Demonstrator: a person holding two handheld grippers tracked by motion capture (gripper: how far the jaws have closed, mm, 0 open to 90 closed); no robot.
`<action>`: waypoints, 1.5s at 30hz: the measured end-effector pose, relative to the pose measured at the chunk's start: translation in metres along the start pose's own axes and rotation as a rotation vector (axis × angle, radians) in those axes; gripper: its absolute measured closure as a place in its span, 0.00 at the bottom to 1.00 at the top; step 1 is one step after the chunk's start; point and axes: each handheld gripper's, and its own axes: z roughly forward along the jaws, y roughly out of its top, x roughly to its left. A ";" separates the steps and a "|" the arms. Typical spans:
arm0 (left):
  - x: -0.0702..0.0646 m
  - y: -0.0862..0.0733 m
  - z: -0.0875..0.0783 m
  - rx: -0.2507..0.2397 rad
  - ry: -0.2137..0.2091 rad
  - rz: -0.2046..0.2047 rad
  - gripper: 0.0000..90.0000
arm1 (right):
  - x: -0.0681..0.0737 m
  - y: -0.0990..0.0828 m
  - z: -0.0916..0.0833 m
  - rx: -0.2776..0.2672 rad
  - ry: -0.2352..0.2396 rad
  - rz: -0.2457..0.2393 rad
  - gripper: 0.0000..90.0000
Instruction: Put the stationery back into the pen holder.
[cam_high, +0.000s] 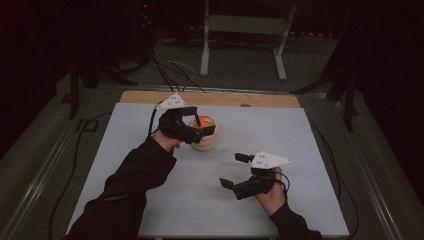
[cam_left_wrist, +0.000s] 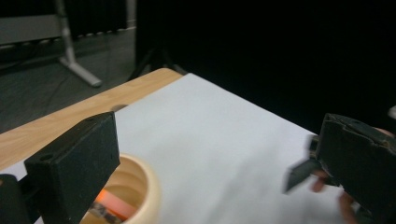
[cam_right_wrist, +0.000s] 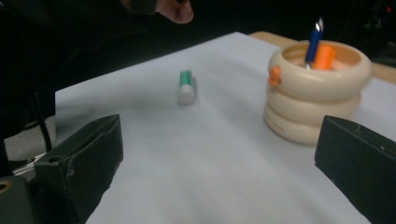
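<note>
The cream ringed holder (cam_high: 205, 133) stands toward the far side of the white sheet (cam_high: 300, 130), with a blue pen (cam_right_wrist: 313, 43) and an orange marker (cam_right_wrist: 323, 57) standing in it. The left gripper (cam_high: 196, 122) hovers over the holder's near-left rim, jaws wide apart and holding nothing. The right gripper (cam_high: 235, 170) waits well nearer than the holder and to its right, jaws also spread wide and empty. A green-and-white marker (cam_right_wrist: 186, 87) lies on the sheet beyond the holder's left side; in the high view the left forearm probably hides it. If that marker goes into the holder next, the left gripper should swing back, straddle the barrel crosswise, and close squarely at mid-length.
</note>
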 end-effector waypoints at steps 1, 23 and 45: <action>-0.002 -0.001 -0.003 -0.004 -0.010 0.005 0.00 | 0.001 0.001 0.003 0.002 0.004 -0.009 0.02; -0.014 -0.018 -0.050 -0.110 -0.011 0.084 0.00 | 0.023 0.017 0.085 0.105 0.052 0.007 0.02; 0.000 -0.019 -0.070 -0.166 0.034 0.034 0.00 | 0.045 0.013 0.175 0.206 0.083 -0.012 0.16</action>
